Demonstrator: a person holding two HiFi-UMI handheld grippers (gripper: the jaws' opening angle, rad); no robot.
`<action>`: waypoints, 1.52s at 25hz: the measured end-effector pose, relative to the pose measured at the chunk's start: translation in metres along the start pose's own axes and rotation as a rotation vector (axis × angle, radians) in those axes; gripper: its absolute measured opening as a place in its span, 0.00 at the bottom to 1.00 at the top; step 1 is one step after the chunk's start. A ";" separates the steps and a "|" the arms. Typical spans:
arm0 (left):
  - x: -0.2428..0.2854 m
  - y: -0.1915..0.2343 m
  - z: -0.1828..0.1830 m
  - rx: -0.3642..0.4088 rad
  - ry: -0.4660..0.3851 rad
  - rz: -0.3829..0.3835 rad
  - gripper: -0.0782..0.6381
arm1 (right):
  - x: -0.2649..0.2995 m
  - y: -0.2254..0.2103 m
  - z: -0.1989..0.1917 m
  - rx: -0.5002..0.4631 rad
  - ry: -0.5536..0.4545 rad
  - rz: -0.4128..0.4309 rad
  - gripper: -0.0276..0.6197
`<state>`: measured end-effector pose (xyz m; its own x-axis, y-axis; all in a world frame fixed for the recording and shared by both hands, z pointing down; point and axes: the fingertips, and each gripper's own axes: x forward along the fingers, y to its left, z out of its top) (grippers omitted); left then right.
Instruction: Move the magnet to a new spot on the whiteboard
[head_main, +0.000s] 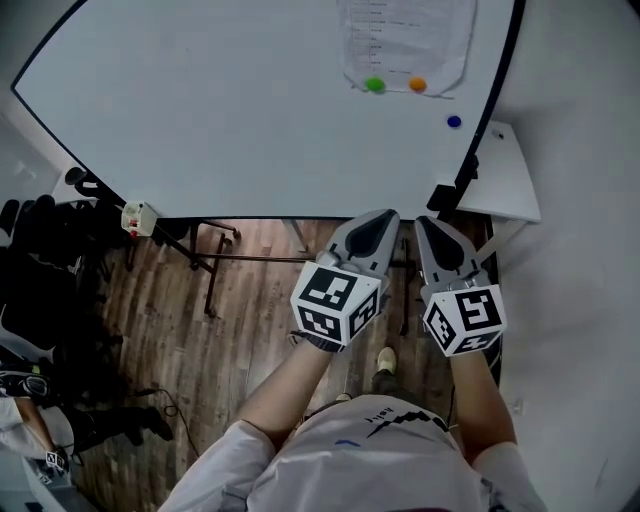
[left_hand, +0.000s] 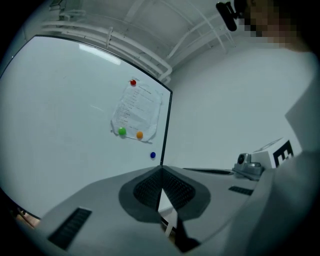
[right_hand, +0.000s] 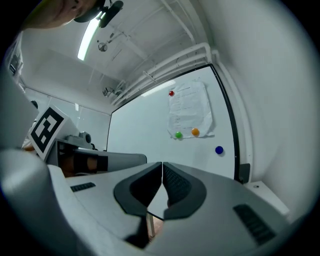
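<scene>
The whiteboard (head_main: 230, 110) fills the top of the head view. A blue magnet (head_main: 454, 121) sits alone near its right edge. Green (head_main: 375, 85) and orange (head_main: 417, 85) magnets pin the bottom of a paper sheet (head_main: 405, 40). A red magnet (left_hand: 132, 82) holds the sheet's top. My left gripper (head_main: 385, 216) and right gripper (head_main: 425, 220) hang side by side below the board's lower edge, apart from it. Both are shut with nothing between the jaws. The blue magnet (right_hand: 218, 149) lies ahead and right of the right gripper (right_hand: 162, 164), and the blue magnet (left_hand: 152, 155) just above the left gripper (left_hand: 161, 169).
The board's black frame (head_main: 480, 120) runs down its right side, next to a white wall. A white shelf (head_main: 505, 180) stands at the right. The stand's legs (head_main: 215, 255) rest on the wood floor. Dark chairs (head_main: 45, 250) crowd the left. A small white box (head_main: 138, 217) hangs at the board's lower left.
</scene>
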<state>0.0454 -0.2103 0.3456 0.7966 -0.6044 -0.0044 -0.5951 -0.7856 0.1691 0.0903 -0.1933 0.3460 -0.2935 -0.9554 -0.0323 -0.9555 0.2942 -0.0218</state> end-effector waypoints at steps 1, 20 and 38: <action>0.010 0.004 0.001 0.001 -0.001 0.008 0.12 | 0.007 -0.009 0.000 0.003 0.001 0.004 0.07; 0.136 0.035 -0.001 0.014 -0.001 0.081 0.12 | 0.095 -0.156 0.003 -0.040 -0.012 -0.066 0.11; 0.154 0.049 0.001 0.009 0.002 0.073 0.12 | 0.137 -0.202 0.004 -0.149 0.015 -0.230 0.28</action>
<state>0.1382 -0.3420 0.3518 0.7516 -0.6595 0.0097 -0.6522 -0.7409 0.1600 0.2436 -0.3841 0.3417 -0.0671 -0.9973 -0.0284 -0.9907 0.0633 0.1203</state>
